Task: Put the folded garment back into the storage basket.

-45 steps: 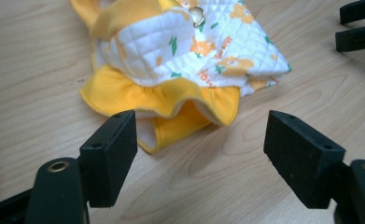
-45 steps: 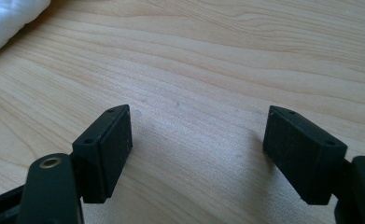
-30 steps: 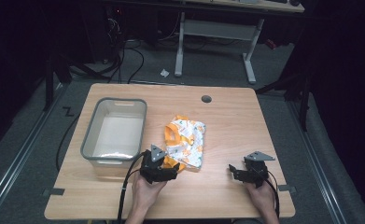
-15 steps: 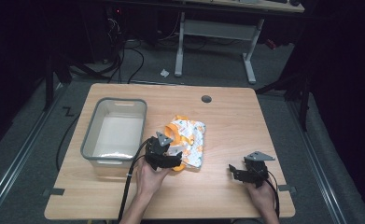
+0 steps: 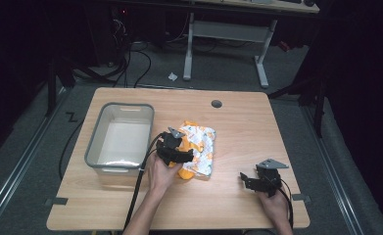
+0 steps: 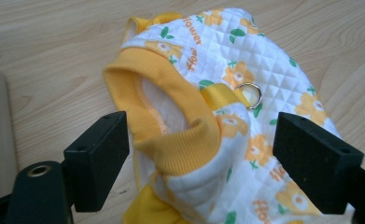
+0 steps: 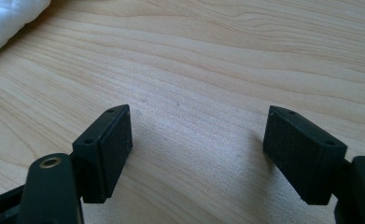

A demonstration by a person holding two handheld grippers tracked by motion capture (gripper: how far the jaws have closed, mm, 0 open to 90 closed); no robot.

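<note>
A small quilted garment [image 5: 199, 147], white with orange flowers and yellow ribbed trim, lies crumpled in the middle of the wooden table [image 5: 238, 122]. My left gripper [image 5: 180, 152] is over its near left edge. In the left gripper view the garment [image 6: 227, 121] bulges between the wide-apart jaws of the left gripper [image 6: 201, 161], which is open; a metal ring [image 6: 250, 93] shows on the fabric. My right gripper [image 5: 250, 181] rests low at the table's near right, apart from the garment. In the right gripper view the right gripper [image 7: 199, 149] is open over bare wood, with a corner of the garment [image 7: 7, 14] at the top left.
A grey plastic bin [image 5: 121, 137] stands to the left of the garment, close beside my left hand. A round cable hole [image 5: 216, 104] sits near the table's far edge. Cables and desk legs lie on the dark floor beyond the table.
My left gripper has moved forward from the table's near edge onto the garment's near left side. The right gripper has stayed where it was.
</note>
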